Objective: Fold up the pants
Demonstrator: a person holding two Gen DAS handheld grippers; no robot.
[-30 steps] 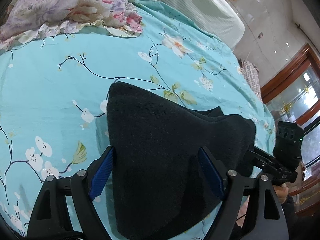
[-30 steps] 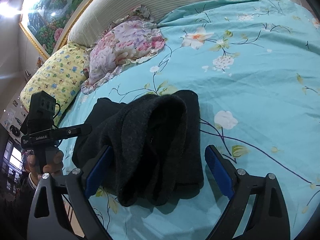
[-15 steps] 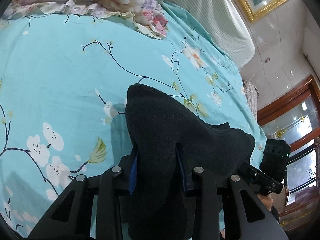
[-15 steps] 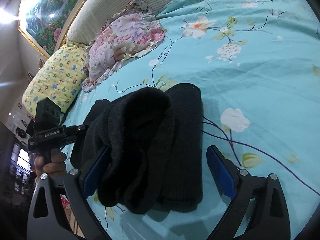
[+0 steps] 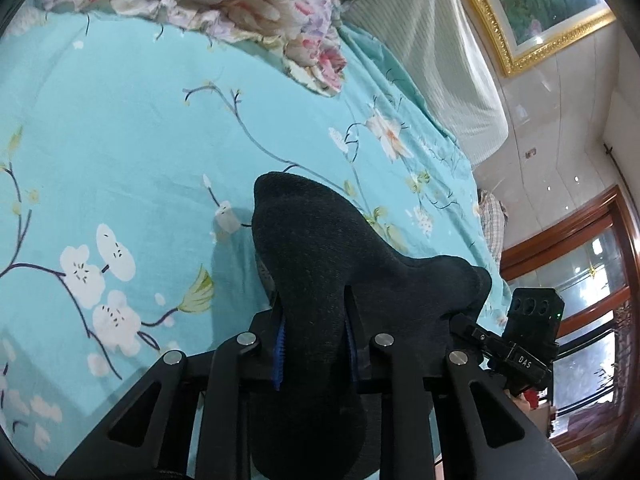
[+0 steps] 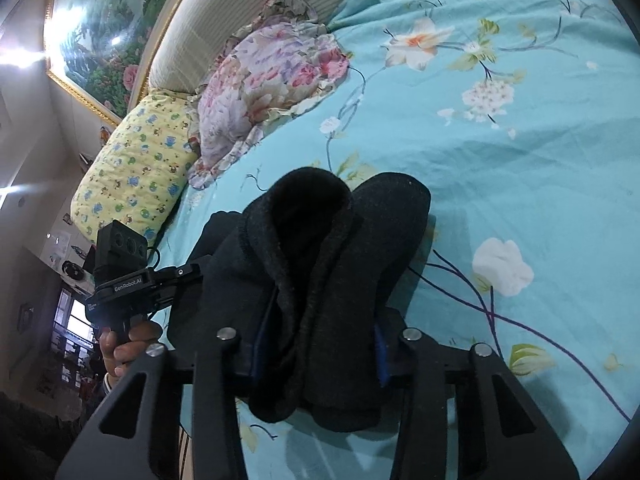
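The black pants (image 5: pixel 320 264) lie bunched in a thick fold on the turquoise flowered bedspread (image 5: pixel 120 140). My left gripper (image 5: pixel 314 340) has one end of the fold between its blue pads (image 5: pixel 280 344); its jaws are closing and pinch the cloth. My right gripper (image 6: pixel 320 348) straddles the other end of the pants (image 6: pixel 340 264), jaws closing with the pads (image 6: pixel 380 360) against the fabric on both sides. Each view shows the other gripper: the right one (image 5: pixel 532 328) and the left one (image 6: pixel 128 276), gripped by a hand (image 6: pixel 124 344).
A pink floral pillow (image 6: pixel 272 80) and a yellow patterned pillow (image 6: pixel 136 168) lie at the padded headboard (image 6: pixel 240 4), under a gold-framed painting (image 5: pixel 532 12). The bed's edge runs near the pants on the left gripper's side. Wooden-framed glass doors (image 5: pixel 592 288) stand beyond the bed.
Both pairs of jaws went from wide apart to pinched on the pants, the left first, the right in the last half second. Both grippers crept forward over the fold.
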